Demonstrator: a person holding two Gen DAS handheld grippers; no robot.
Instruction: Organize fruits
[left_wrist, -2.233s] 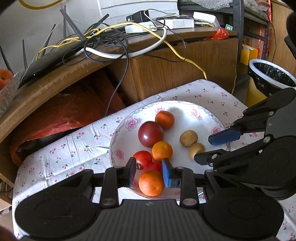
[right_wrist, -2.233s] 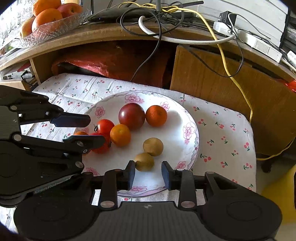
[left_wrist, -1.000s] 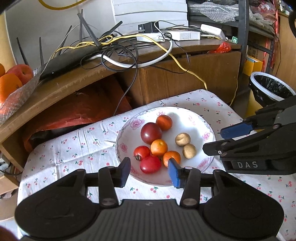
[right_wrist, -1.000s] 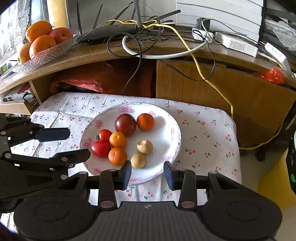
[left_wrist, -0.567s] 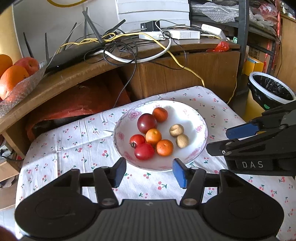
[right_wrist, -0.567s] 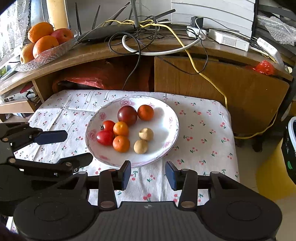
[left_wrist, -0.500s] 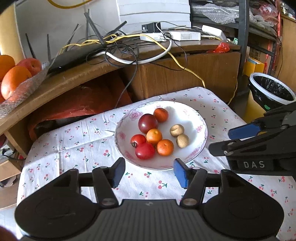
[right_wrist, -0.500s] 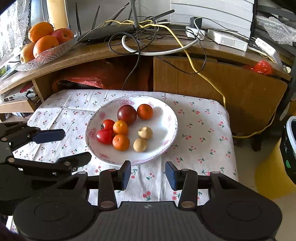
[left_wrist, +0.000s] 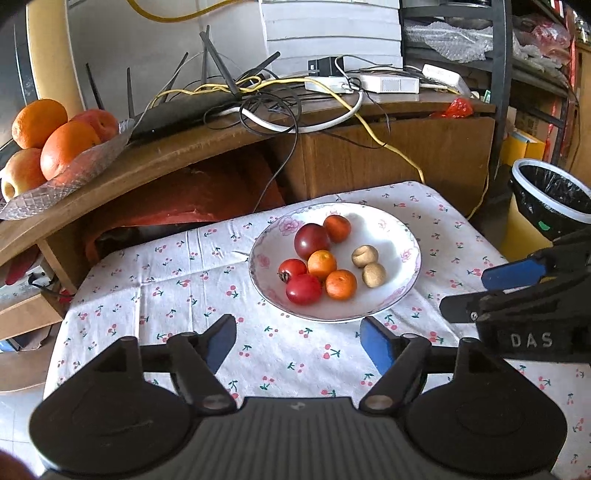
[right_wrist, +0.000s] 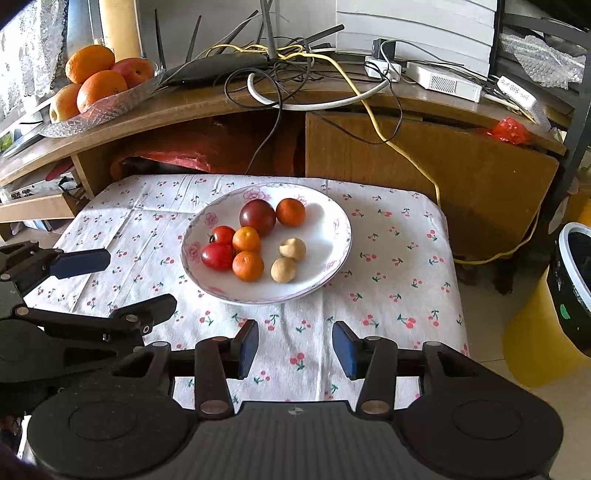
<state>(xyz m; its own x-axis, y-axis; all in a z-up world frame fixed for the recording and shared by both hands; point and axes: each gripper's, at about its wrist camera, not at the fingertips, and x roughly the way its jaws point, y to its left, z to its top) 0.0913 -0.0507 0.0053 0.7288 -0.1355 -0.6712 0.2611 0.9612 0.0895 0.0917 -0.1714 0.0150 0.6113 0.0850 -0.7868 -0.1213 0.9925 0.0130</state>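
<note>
Floral-rimmed plate (left_wrist: 408, 291), centre of both views, resting on the cherry-print cloth (left_wrist: 177, 280) that covers the counter. Contents: one dark plum (left_wrist: 311, 240), three small oranges (left_wrist: 340, 283), two red tomatoes (left_wrist: 303, 289) clustered at the plate's left; two tan round fruits (left_wrist: 373, 274) touching each other toward its right. Left tool (left_wrist: 297, 341), lower centre of its own view: fingers spread wide, empty, over bare cloth short of the plate. Right tool (right_wrist: 294, 348): likewise parted and empty, near the plate's close rim. Upper left of the frame: glass dish (right_wrist: 107, 107) of large oranges and apples on the wooden shelf. Judged step: all loose fruit appears gathered by kind on the plate, so sorting looks finished or nearly so. Any next move would call only for nudging strays, or none.
</note>
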